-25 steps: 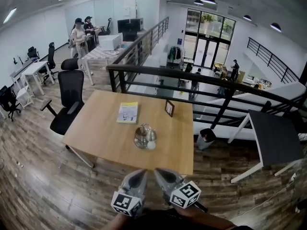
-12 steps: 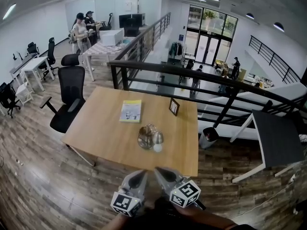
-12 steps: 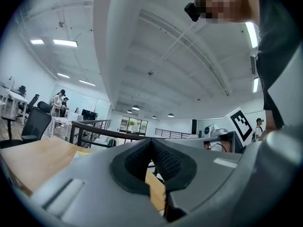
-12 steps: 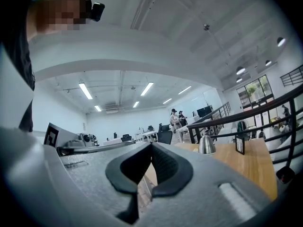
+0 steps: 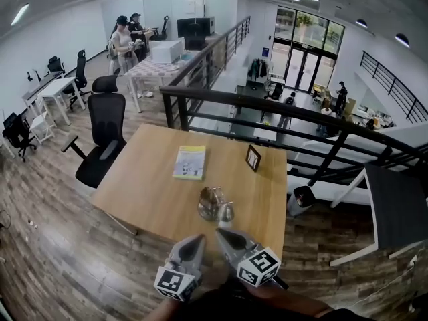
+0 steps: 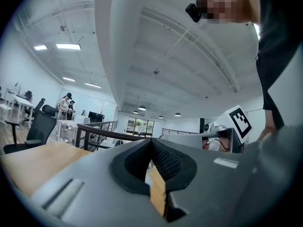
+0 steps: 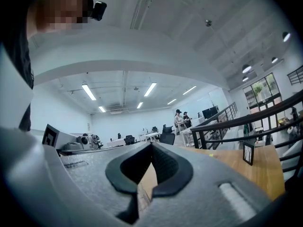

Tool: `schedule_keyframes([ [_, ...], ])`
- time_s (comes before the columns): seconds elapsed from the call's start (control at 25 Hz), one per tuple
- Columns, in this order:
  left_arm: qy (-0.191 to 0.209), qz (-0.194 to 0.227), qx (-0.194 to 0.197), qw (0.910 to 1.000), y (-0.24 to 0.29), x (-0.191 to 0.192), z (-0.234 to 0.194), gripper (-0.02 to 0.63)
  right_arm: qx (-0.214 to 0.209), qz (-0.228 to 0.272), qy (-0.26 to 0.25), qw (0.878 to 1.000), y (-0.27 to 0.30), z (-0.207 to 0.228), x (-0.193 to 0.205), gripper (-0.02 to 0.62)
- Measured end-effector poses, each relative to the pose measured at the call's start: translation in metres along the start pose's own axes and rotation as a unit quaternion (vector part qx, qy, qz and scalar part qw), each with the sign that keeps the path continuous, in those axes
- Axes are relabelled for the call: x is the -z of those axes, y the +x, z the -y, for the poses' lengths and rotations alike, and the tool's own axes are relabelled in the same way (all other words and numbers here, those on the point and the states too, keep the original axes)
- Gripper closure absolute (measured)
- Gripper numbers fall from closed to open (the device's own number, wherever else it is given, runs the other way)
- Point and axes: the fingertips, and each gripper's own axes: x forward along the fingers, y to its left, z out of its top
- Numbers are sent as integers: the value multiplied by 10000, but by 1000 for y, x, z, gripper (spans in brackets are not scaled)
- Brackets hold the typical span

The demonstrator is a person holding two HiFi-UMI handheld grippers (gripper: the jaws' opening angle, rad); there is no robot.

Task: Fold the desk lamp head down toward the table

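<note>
Jaws of left claw point(image 5: 192, 243) and right claw point(image 5: 223, 235) are clenched together, holding nothing.

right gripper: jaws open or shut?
Shut. The right gripper shows its jaws meeting at the tips, with nothing between them.

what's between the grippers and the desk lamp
Only bare table separates the left gripper and right gripper from the desk lamp, as the head view shows.

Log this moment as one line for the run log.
left gripper: shut, empty | right gripper: shut, empty | desk lamp: on table, untouched, beyond both grippers
</note>
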Motion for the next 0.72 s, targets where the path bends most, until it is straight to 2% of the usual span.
schedule_keyframes([
  [0.4,100,10,-275,9996,66,-4,-29,606,90,-52,-90,9999,27,71,-21,589],
  [0.56,47,-42,-294,9995,79,4,-31,606,212,-259,6,9994,29,90,-10,545],
  [0.72,-9,-109,-120,9999,91,4,-37,606,407,-500,108,9979,35,100,1,495],
])
